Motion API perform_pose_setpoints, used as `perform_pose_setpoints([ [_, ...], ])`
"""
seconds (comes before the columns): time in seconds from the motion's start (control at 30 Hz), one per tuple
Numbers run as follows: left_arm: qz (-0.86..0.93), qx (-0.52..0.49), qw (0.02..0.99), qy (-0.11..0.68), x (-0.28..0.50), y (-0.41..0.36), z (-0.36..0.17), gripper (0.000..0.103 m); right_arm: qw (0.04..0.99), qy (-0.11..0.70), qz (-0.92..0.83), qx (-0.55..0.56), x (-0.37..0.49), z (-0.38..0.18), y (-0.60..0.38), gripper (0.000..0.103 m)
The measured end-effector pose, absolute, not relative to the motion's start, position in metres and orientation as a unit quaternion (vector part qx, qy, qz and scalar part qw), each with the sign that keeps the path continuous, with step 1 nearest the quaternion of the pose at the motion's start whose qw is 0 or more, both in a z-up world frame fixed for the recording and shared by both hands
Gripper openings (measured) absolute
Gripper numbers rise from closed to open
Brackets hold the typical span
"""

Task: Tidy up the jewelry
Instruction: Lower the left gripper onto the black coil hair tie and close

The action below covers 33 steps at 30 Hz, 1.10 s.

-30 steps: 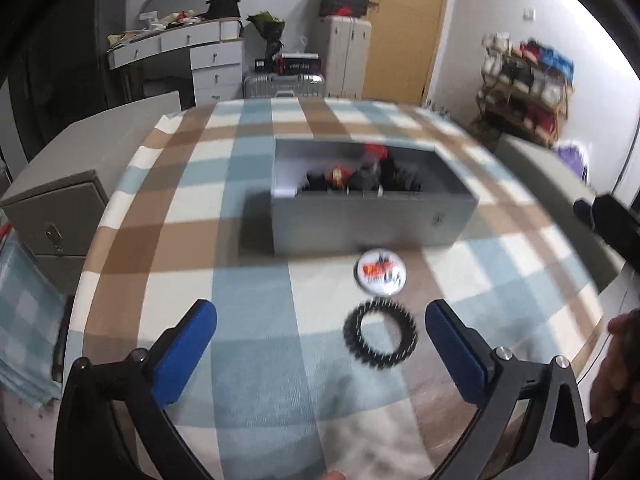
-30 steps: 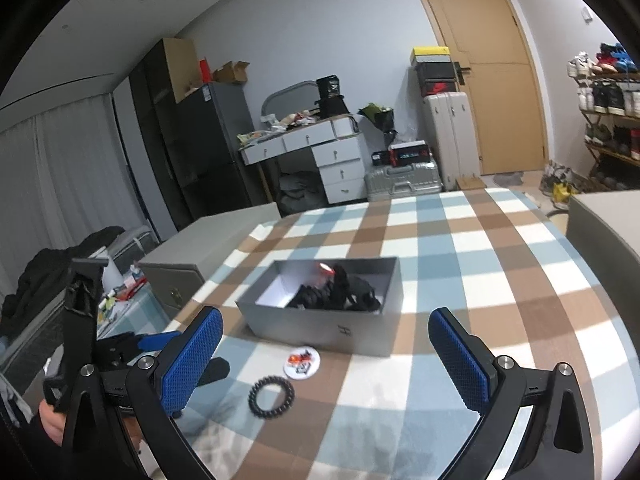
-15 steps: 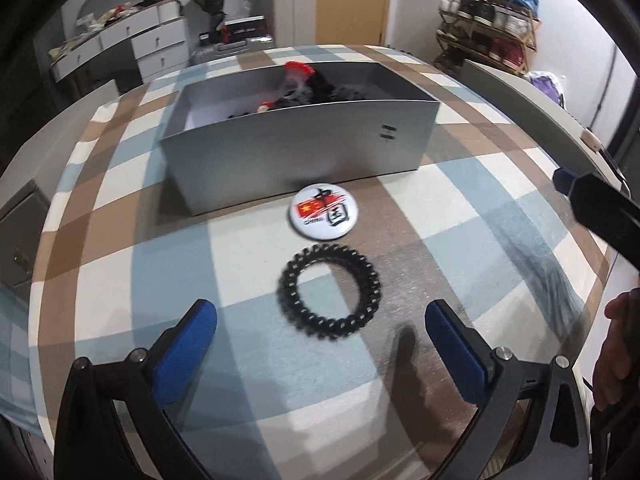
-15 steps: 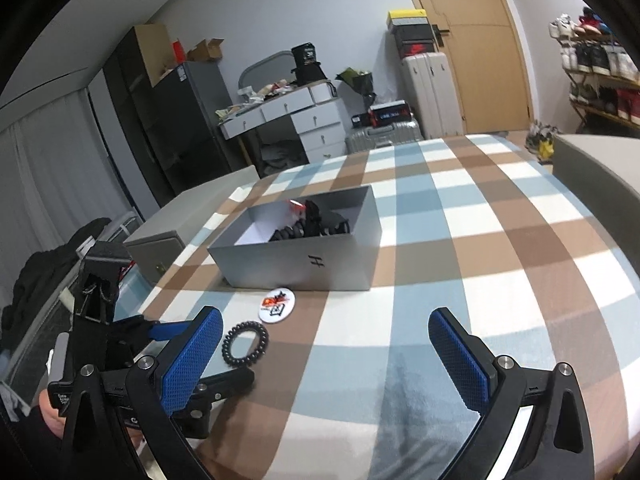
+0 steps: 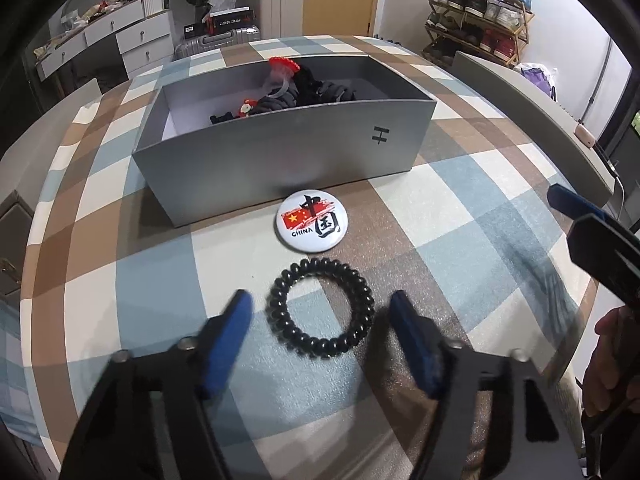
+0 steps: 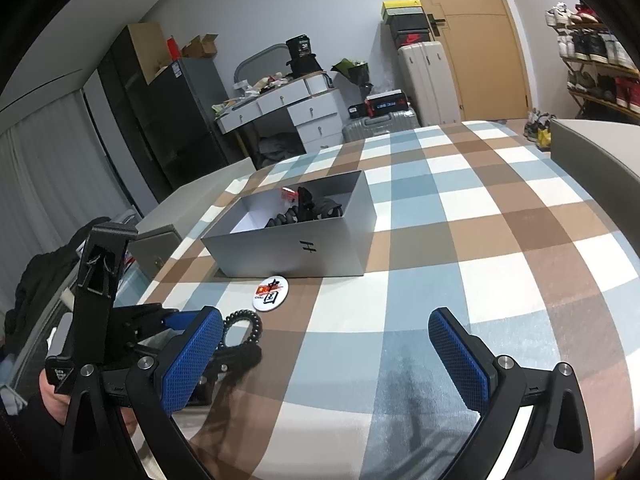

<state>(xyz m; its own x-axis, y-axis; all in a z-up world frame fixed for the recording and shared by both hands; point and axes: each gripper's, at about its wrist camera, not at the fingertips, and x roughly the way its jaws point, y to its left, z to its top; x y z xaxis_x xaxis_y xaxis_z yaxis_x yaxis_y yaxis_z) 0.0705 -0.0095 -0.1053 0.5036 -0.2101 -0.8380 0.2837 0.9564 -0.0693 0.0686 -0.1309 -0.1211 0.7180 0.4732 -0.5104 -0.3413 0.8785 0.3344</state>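
A black spiral hair tie lies on the checked tablecloth, just in front of a round white "CHINA" badge. Behind them stands an open grey box holding dark hair ties and a red piece. My left gripper is low over the cloth, its blue fingers either side of the hair tie, partly closed and not touching it. In the right wrist view the hair tie, badge and box show at left. My right gripper is open and empty above the cloth.
The table has a blue, brown and white checked cloth. A grey cabinet stands off its left edge and a grey chair back at its right. A dresser, suitcases and a shoe rack stand behind.
My left gripper has moved forward and down to the hair tie, and its fingers have narrowed around it. My right gripper has tilted down a little and stays open.
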Motion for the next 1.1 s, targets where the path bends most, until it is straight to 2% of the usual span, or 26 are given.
perform_pose_setpoints([
  [0.07,-0.151,0.031,0.865,0.477,0.072,-0.01,-0.106,0.044,0.92,0.304,0.222,0.109,0.069,-0.121,-0.131,0.103],
  [0.17,-0.17,0.02,0.865,0.471,0.069,-0.009,-0.106,0.038,0.92,0.305,0.222,0.107,0.068,-0.122,-0.129,0.103],
  [0.43,-0.161,0.01,0.879,0.449,0.063,0.0,-0.098,0.036,0.919,0.313,0.22,0.1,0.068,-0.122,-0.126,0.103],
  [0.47,-0.157,0.008,0.881,0.446,0.062,0.003,-0.096,0.032,0.918,0.315,0.219,0.099,0.069,-0.123,-0.126,0.103],
  [0.5,-0.154,0.005,0.883,0.444,0.061,0.006,-0.095,0.017,0.917,0.319,0.22,0.099,0.07,-0.123,-0.126,0.103],
  [0.53,-0.151,0.002,0.883,0.443,0.061,0.009,-0.094,0.015,0.915,0.321,0.222,0.099,0.071,-0.124,-0.125,0.103],
  [0.83,-0.156,-0.061,0.884,0.436,0.054,0.038,-0.09,0.015,0.906,0.347,0.231,0.078,0.101,-0.124,-0.098,0.103],
  [0.93,-0.175,-0.069,0.874,0.447,0.055,0.032,-0.094,0.019,0.911,0.341,0.222,0.063,0.105,-0.119,-0.092,0.103],
  [0.97,-0.181,-0.065,0.873,0.448,0.054,0.027,-0.095,0.028,0.913,0.338,0.221,0.066,0.105,-0.118,-0.093,0.103],
  [1.0,-0.188,-0.059,0.87,0.452,0.055,0.02,-0.098,0.048,0.913,0.337,0.22,0.07,0.106,-0.117,-0.095,0.103],
  [1.07,-0.203,-0.05,0.865,0.455,0.057,0.009,-0.101,0.065,0.912,0.339,0.216,0.08,0.106,-0.117,-0.1,0.103],
  [1.1,-0.207,-0.041,0.863,0.458,0.058,0.002,-0.102,0.066,0.912,0.341,0.213,0.083,0.105,-0.118,-0.103,0.103],
])
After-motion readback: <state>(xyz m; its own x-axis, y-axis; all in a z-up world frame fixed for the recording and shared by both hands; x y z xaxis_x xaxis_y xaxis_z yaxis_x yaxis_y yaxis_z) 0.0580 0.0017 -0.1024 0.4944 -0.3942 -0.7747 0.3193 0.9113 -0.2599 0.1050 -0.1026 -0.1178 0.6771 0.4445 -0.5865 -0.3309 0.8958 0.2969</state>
